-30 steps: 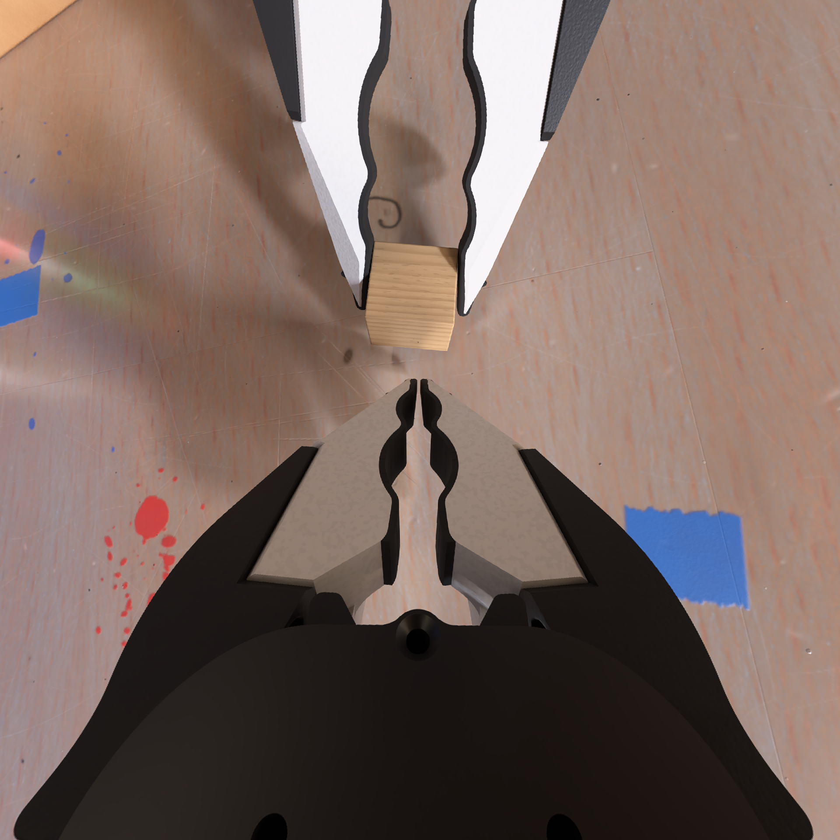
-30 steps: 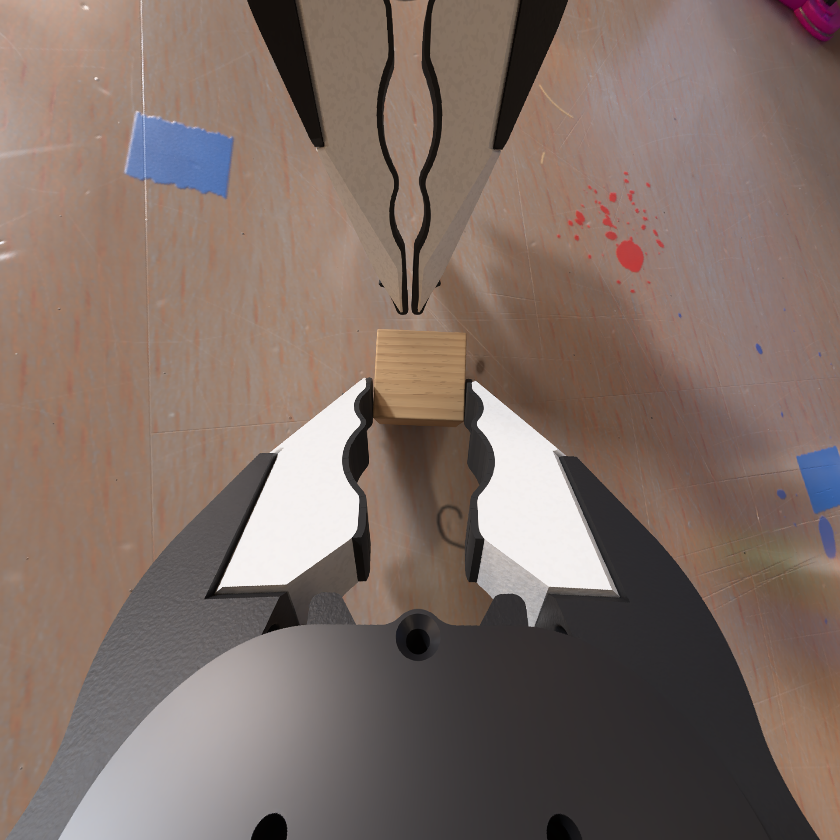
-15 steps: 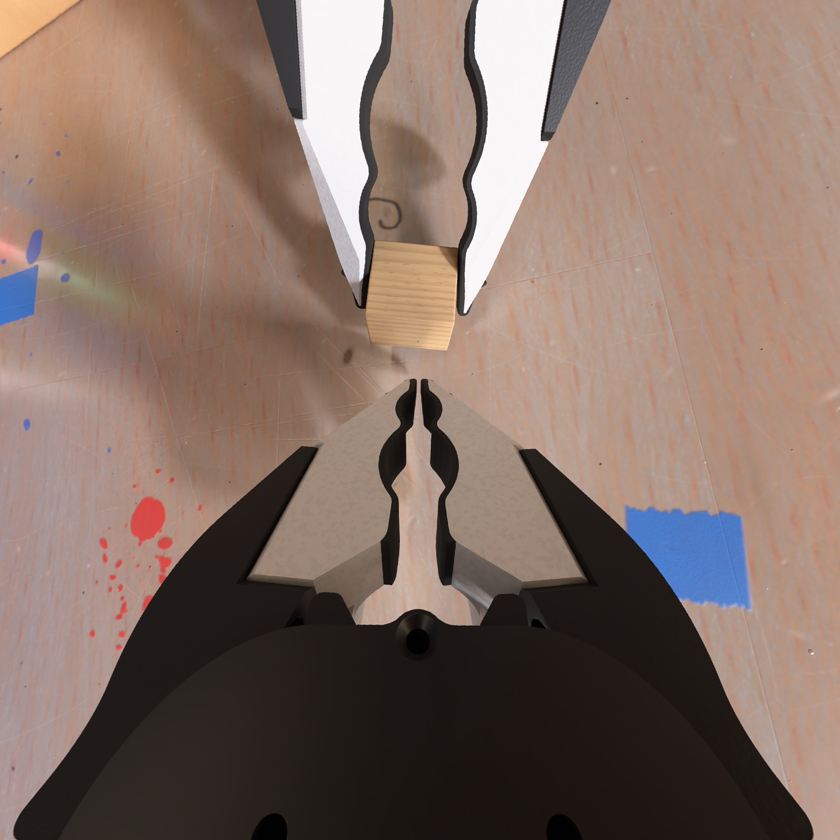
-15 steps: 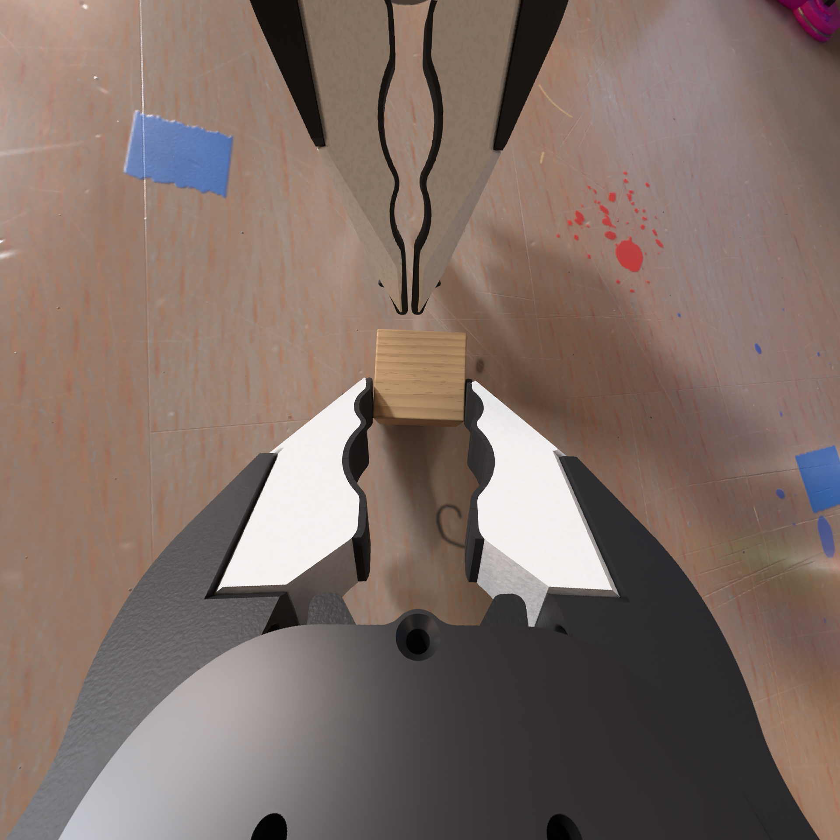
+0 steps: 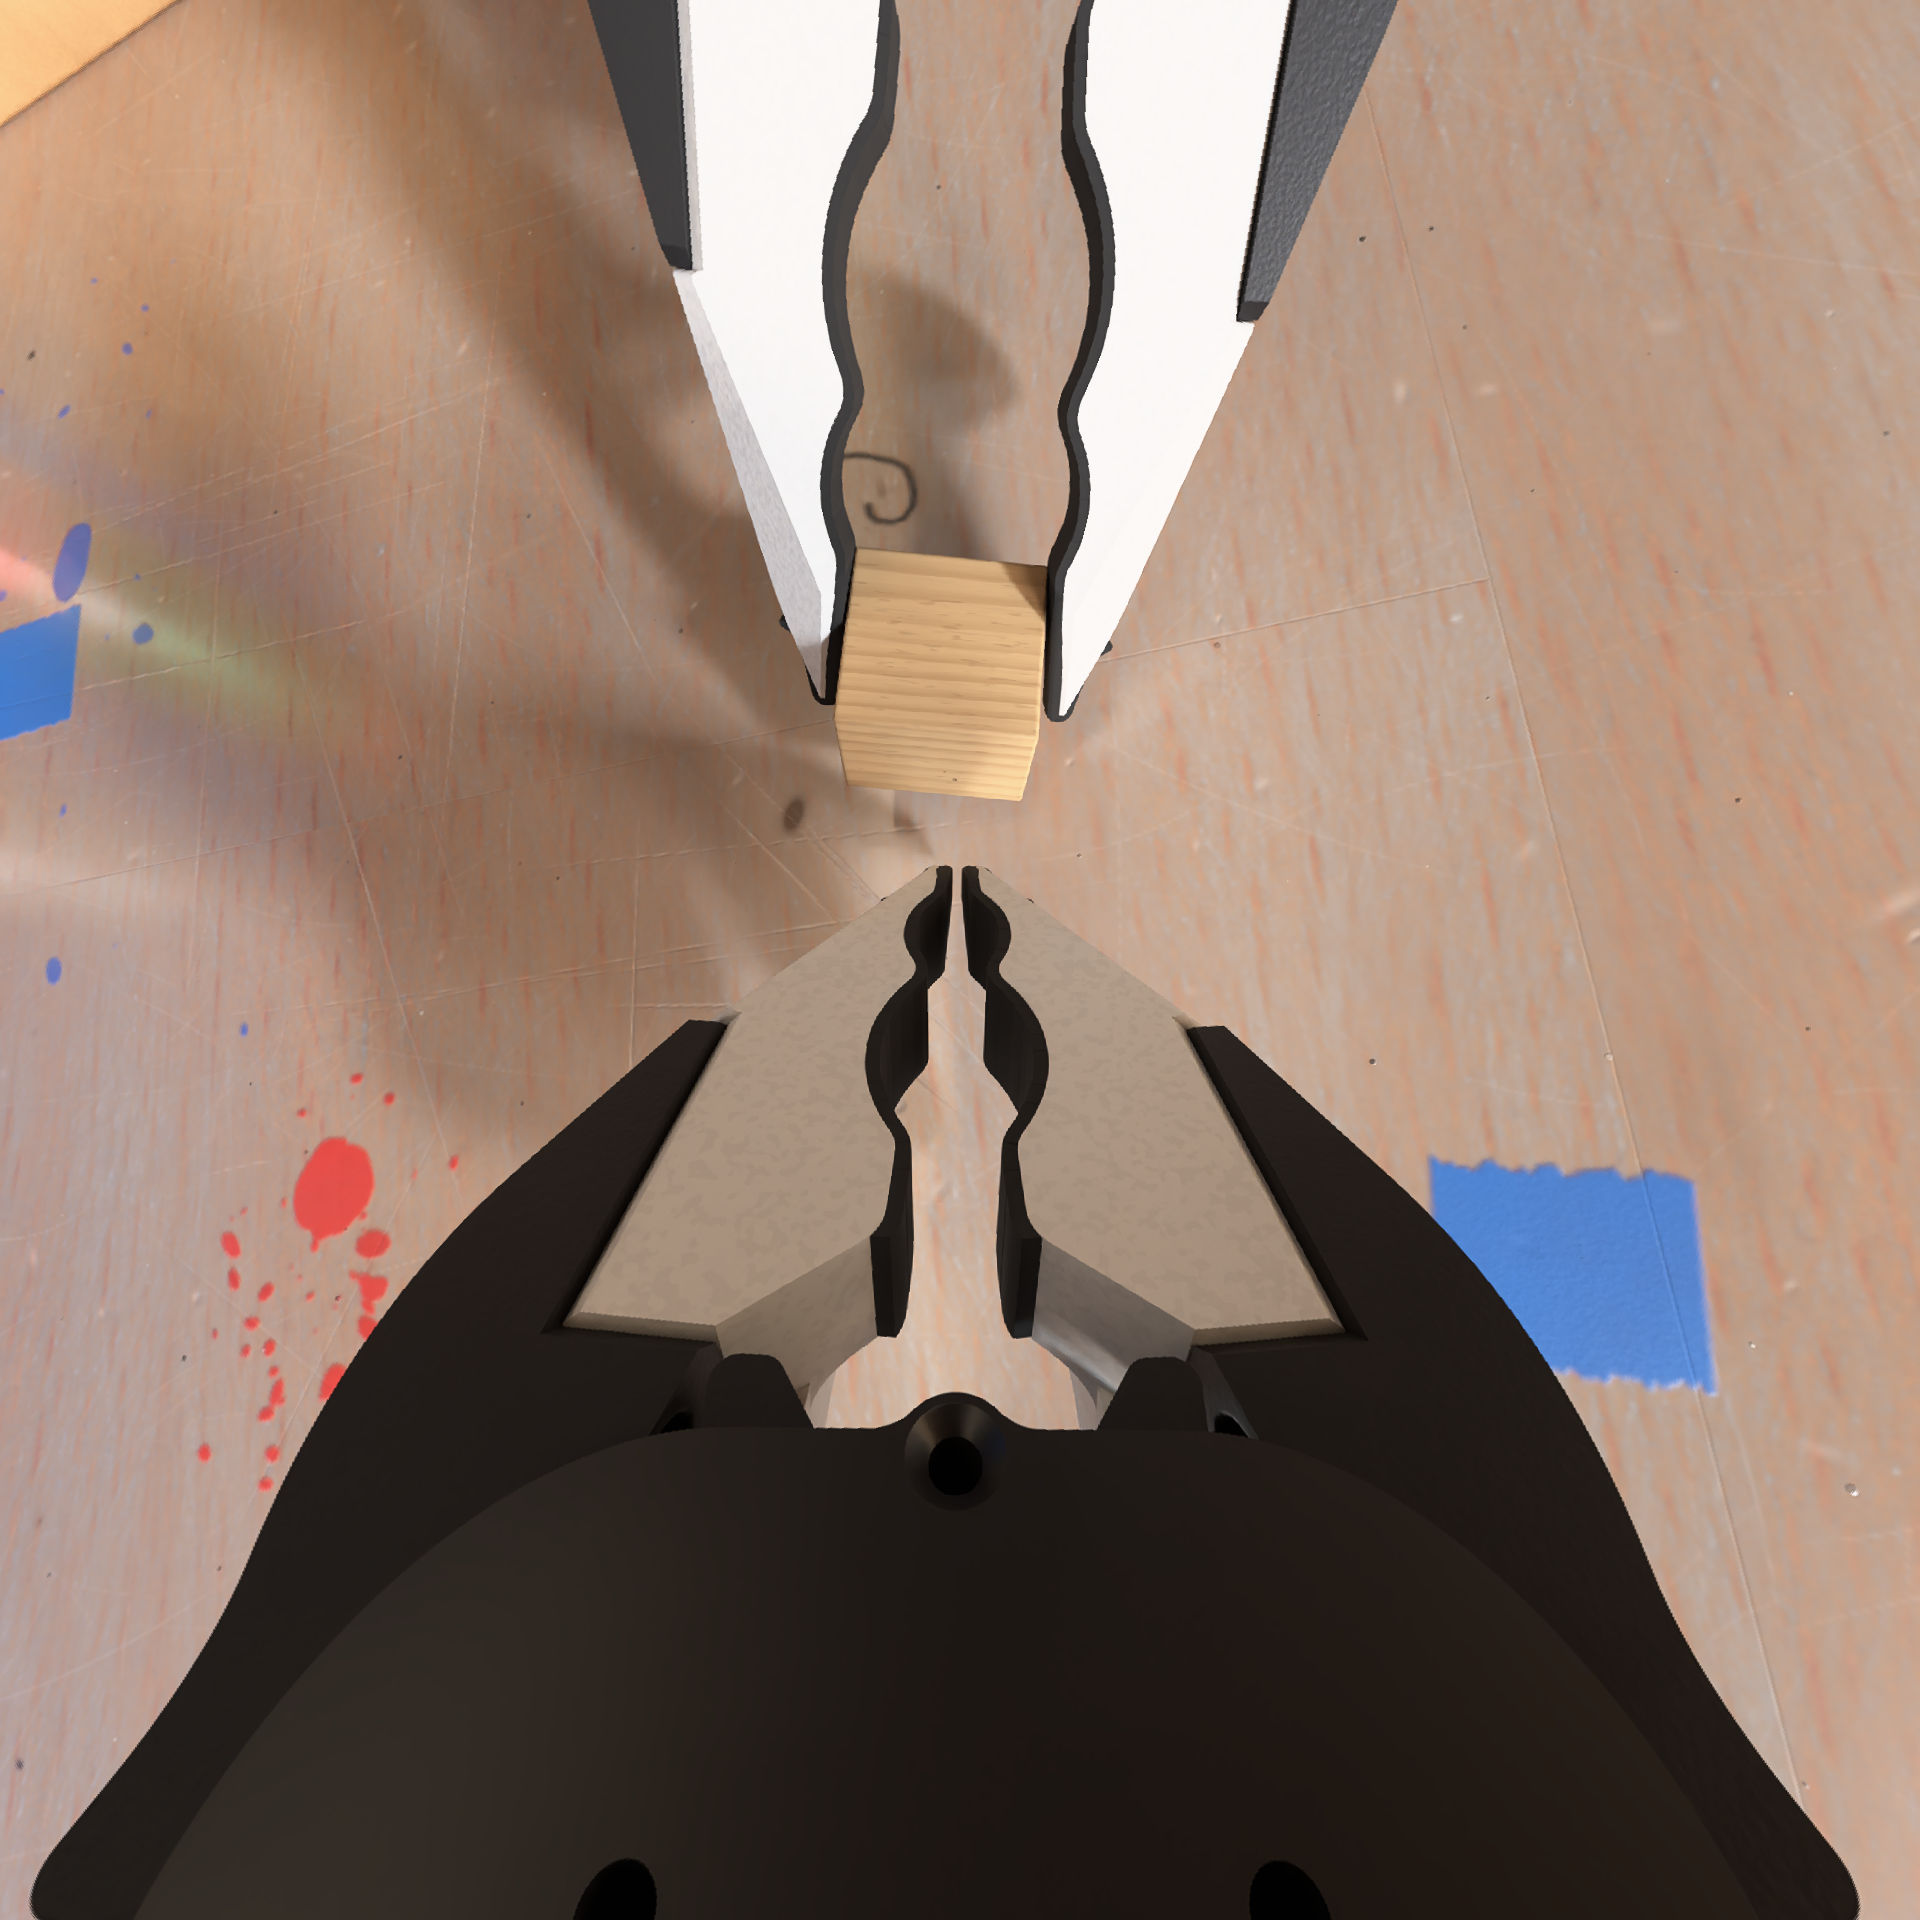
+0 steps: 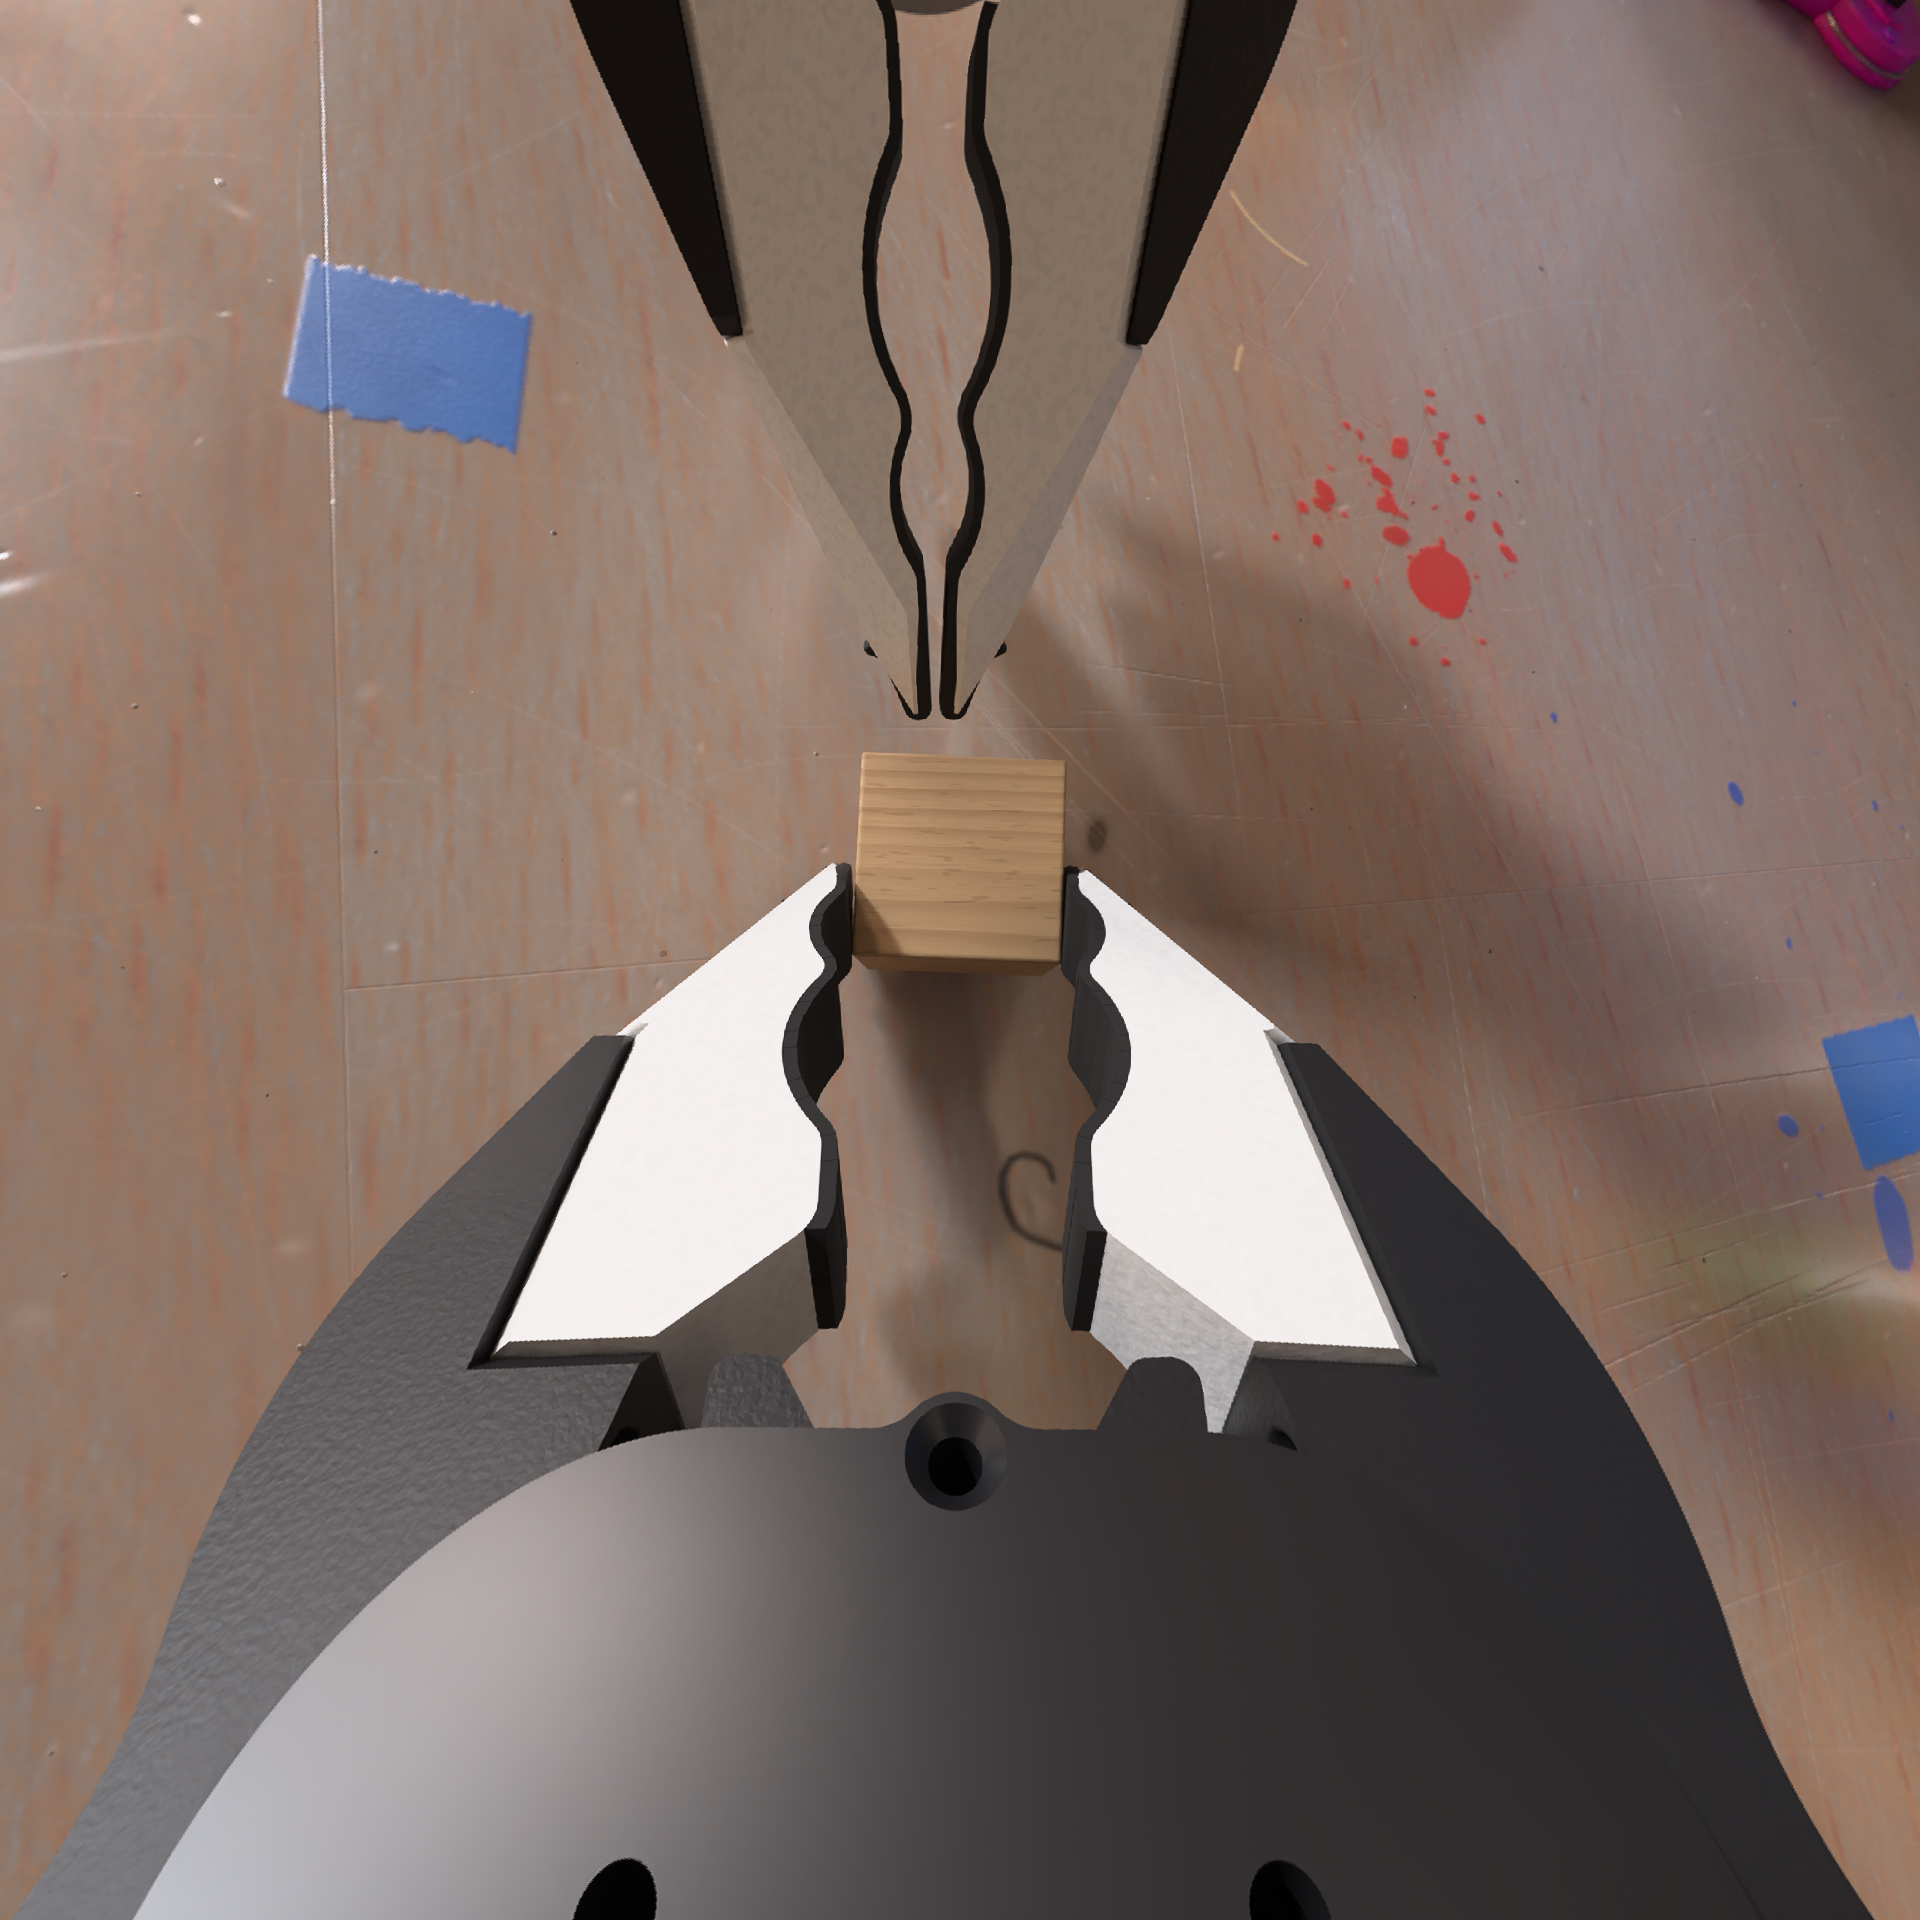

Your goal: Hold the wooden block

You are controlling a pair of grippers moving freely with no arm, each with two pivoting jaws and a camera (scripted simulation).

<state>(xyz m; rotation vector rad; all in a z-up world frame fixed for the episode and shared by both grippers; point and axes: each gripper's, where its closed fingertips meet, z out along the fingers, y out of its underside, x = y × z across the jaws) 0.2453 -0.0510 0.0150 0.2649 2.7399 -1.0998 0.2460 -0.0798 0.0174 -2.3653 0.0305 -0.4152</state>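
Observation:
A small light wooden block [image 6: 958, 860] sits between the white fingertips of my right gripper [image 6: 958, 894], which is shut on its two sides. The block also shows in the left wrist view [image 5: 940, 675], held by the right gripper [image 5: 940, 665] that comes in from the top. My left gripper [image 5: 956, 878], with tan fingers, is shut and empty, its tips a short way in front of the block and pointing at it. In the right wrist view the left gripper [image 6: 932, 707] faces me just beyond the block, apart from it.
The wooden tabletop [image 6: 416, 831] carries blue tape patches [image 6: 410, 358] [image 5: 1574, 1273], red paint spatter [image 6: 1439, 582] [image 5: 332, 1190] and small blue specks. A pink object [image 6: 1860, 42] shows at the top right corner. A lighter wooden edge [image 5: 62, 42] lies at the top left.

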